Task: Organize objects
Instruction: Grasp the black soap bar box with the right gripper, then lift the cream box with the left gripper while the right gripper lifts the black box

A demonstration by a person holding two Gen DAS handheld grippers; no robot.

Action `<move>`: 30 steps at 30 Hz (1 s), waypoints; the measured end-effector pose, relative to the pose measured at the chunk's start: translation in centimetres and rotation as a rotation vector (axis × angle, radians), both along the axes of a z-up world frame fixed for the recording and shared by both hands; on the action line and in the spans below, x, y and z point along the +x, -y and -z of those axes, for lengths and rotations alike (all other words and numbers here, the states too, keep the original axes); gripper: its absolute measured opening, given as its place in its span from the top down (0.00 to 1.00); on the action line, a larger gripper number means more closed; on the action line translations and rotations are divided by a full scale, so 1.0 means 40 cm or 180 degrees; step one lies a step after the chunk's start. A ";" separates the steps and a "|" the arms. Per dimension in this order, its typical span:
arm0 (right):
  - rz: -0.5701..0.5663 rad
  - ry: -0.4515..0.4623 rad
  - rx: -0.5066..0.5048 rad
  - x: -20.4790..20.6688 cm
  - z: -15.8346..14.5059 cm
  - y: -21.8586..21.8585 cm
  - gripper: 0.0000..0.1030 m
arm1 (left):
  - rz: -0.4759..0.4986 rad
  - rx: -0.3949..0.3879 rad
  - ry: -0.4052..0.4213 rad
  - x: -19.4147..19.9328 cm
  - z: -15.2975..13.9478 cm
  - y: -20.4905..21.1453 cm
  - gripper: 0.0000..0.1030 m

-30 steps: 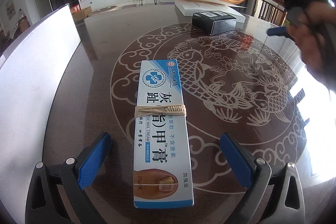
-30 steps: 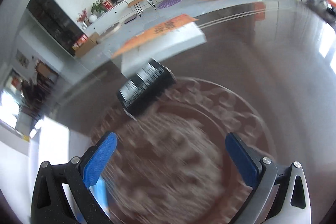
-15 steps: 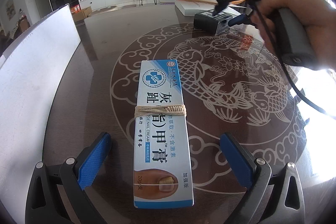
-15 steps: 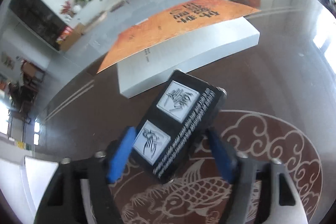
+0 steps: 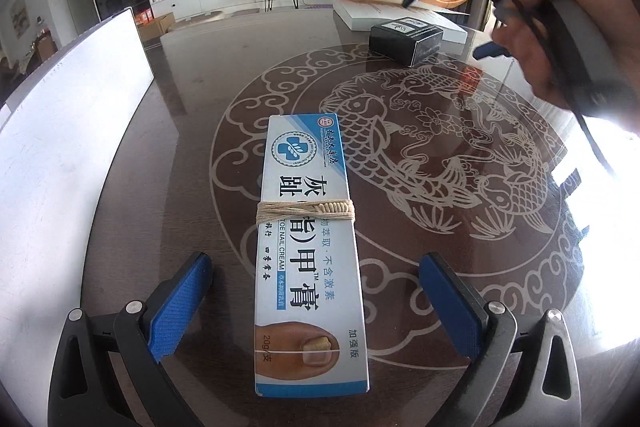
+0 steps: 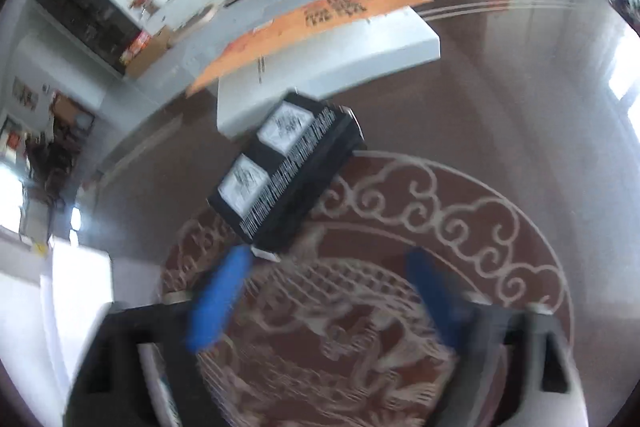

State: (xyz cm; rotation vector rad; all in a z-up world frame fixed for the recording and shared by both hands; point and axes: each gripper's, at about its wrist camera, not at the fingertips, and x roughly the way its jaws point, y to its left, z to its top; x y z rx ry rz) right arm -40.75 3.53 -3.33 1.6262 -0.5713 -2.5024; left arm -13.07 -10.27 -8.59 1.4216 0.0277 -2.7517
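Black box: white labels, lying free | right hand-held gripper: spread, just opening, empty

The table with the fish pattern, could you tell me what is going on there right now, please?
A person holds a gripper in each hand over the table. The left gripper is open, its fingers astride a blue and white toe nail cream box tied with string, not pressing it. The right gripper has just been opening; the black box lies ahead of it, beside a flat white box.
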 end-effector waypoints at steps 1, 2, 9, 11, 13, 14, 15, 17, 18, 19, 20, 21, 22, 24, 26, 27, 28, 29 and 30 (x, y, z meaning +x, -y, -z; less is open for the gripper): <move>0.0046 0.0003 0.0008 -0.023 -0.001 0.012 0.07 | 0.0000 0.0000 0.0000 0.000 0.000 0.000 0.00; 0.0074 0.0036 0.0068 -0.048 0.000 0.030 0.07 | 0.0000 0.0000 0.0000 0.000 0.000 0.000 0.00; 0.0091 0.0444 0.0332 -0.145 0.071 0.129 0.08 | -0.0001 0.0001 0.0000 0.001 -0.001 0.000 0.00; -0.0019 0.0218 0.0422 -0.127 0.059 0.123 0.29 | -0.0001 0.0001 -0.0002 0.000 -0.001 0.000 0.00; -0.0101 0.0141 0.0372 -0.105 0.059 0.093 0.35 | -0.0001 0.0001 -0.0002 0.000 0.000 0.001 0.00; -0.0119 0.0126 0.0387 -0.093 0.055 0.079 0.38 | -0.0001 0.0001 -0.0002 0.000 0.000 0.001 0.00; -0.0182 0.0095 0.0447 -0.077 0.050 0.062 0.39 | -0.0001 0.0001 -0.0001 0.000 0.000 0.002 0.00; -0.0331 0.0035 0.0528 -0.040 0.048 0.040 0.40 | -0.0002 0.0002 -0.0003 0.000 0.001 0.002 0.00; -0.0422 0.0012 0.0563 -0.009 0.047 0.023 0.40 | -0.0002 0.0002 -0.0003 -0.001 0.001 0.002 0.00; -0.0499 -0.0014 0.0591 0.029 0.042 0.016 0.40 | -0.0002 0.0001 -0.0002 -0.001 0.001 0.002 0.00; -0.0560 -0.0028 0.0607 0.057 0.048 0.005 0.40 | -0.0002 0.0001 -0.0002 -0.001 0.001 0.002 0.00; -0.0634 -0.0049 0.0634 0.096 0.047 -0.016 0.40 | -0.0002 0.0001 -0.0002 -0.001 0.001 0.002 0.00; -0.0723 -0.0074 0.0658 0.148 0.044 -0.033 0.40 | -0.0002 0.0001 -0.0002 -0.002 0.001 0.002 0.00; -0.0878 -0.0144 0.0637 0.263 0.046 -0.060 0.40 | -0.0002 0.0001 -0.0002 -0.003 0.002 0.003 0.00; -0.0994 -0.0283 0.0627 0.396 0.051 -0.102 0.40 | -0.0002 0.0001 -0.0002 -0.003 0.002 0.003 0.00; -0.1015 -0.0357 0.0611 0.456 0.051 -0.118 0.40 | -0.0002 0.0001 -0.0002 -0.004 0.002 0.003 0.00; -0.1014 -0.0425 0.0619 0.518 0.054 -0.137 0.40 | -0.0002 0.0000 -0.0002 -0.004 0.003 0.003 0.00; -0.0995 -0.0451 0.0648 0.561 0.056 -0.151 0.39 | -0.0002 0.0000 -0.0003 -0.004 0.003 0.003 0.00; -0.0968 -0.0439 0.0672 0.591 0.059 -0.163 0.38 | -0.0002 0.0000 -0.0003 -0.004 0.003 0.003 0.00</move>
